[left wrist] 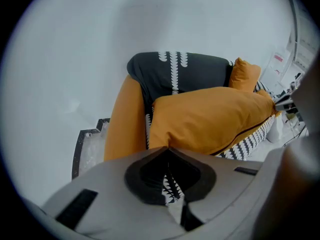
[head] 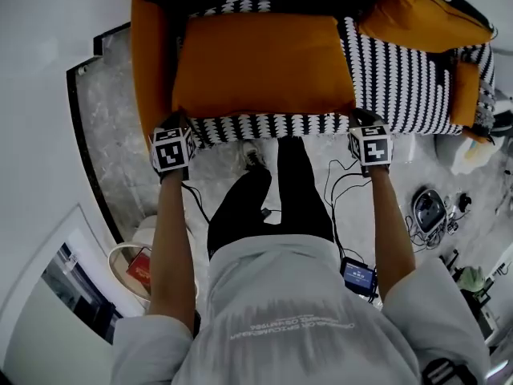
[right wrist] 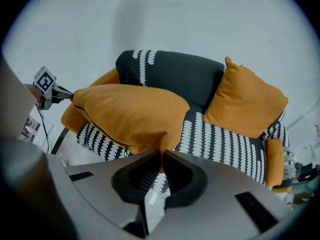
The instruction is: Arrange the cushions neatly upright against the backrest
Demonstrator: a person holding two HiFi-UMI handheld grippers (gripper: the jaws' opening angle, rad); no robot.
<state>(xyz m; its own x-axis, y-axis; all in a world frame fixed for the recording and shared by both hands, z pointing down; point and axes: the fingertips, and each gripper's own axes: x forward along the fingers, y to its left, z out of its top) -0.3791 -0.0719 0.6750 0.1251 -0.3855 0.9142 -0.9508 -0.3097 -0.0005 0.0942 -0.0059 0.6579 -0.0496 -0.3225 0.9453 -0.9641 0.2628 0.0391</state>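
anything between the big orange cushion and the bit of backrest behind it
Nothing visible. The backrest behind the big cushion is bare, and the other cushion leans further right, beside that spot rather than in it.

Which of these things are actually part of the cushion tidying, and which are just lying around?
Part of the job:
- big orange cushion, lying flat
- left gripper and right gripper, each pinching one of its corners
- second cushion, already upright
- backrest

Just lying about:
- round gadget on the floor
- bin
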